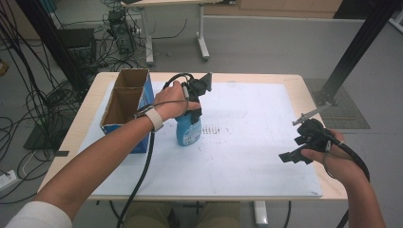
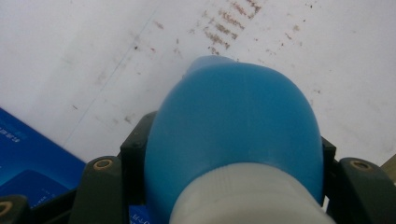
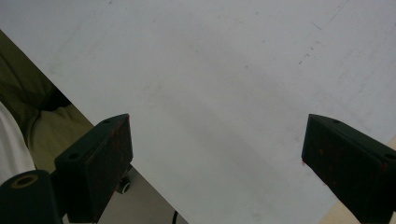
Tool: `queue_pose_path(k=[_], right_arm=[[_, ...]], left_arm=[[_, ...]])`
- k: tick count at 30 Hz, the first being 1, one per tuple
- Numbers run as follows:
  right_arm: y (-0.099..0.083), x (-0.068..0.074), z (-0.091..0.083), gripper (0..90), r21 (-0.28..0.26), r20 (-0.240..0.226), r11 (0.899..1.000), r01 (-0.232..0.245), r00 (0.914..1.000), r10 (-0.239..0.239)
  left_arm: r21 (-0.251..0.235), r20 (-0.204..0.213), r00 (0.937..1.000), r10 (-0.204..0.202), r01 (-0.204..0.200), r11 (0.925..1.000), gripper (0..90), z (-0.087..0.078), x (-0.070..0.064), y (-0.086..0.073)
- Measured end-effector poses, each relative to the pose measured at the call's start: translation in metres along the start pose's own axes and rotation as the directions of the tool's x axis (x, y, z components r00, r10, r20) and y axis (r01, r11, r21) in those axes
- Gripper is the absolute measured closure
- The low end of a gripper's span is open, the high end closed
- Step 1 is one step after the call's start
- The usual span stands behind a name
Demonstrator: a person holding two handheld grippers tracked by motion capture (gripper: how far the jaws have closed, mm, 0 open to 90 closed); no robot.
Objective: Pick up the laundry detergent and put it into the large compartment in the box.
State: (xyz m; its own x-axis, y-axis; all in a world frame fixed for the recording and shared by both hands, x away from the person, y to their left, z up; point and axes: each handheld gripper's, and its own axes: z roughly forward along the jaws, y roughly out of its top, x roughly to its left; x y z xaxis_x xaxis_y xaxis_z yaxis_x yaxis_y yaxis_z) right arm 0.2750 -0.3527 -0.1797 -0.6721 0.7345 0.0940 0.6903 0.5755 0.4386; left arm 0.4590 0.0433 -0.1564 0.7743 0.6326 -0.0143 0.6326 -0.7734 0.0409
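Right gripper [image 3: 215, 154]: the two black jaws rise from the lower left and lower right of the frame, set wide apart with nothing between them. Reddish-brown flecks on both inner pads. Behind them, a white sheet [image 3: 224, 70] covers most of the frame, with faint marks toward the upper right. Its edge runs diagonally at left. Olive trousers [image 3: 28, 107] at far left; pale bench [image 3: 338, 218] edge at lower right.

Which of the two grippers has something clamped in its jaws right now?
The left gripper: its jaws close on the blue bottle beside the cardboard box. The right gripper hangs open over the white mat, nothing between its jaws.
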Motion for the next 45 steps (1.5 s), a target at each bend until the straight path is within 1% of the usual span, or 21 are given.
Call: queue_pose_path(k=[45], right_arm=[[0.0029,0.0013,0.0015,9.0,0.003,0.004,1.000,0.004,1.0000,-0.004]], left_arm=[[-0.004,0.003,1.0000,-0.001,0.001,1.0000,38.5,0.0001,0.0006,-0.0014]])
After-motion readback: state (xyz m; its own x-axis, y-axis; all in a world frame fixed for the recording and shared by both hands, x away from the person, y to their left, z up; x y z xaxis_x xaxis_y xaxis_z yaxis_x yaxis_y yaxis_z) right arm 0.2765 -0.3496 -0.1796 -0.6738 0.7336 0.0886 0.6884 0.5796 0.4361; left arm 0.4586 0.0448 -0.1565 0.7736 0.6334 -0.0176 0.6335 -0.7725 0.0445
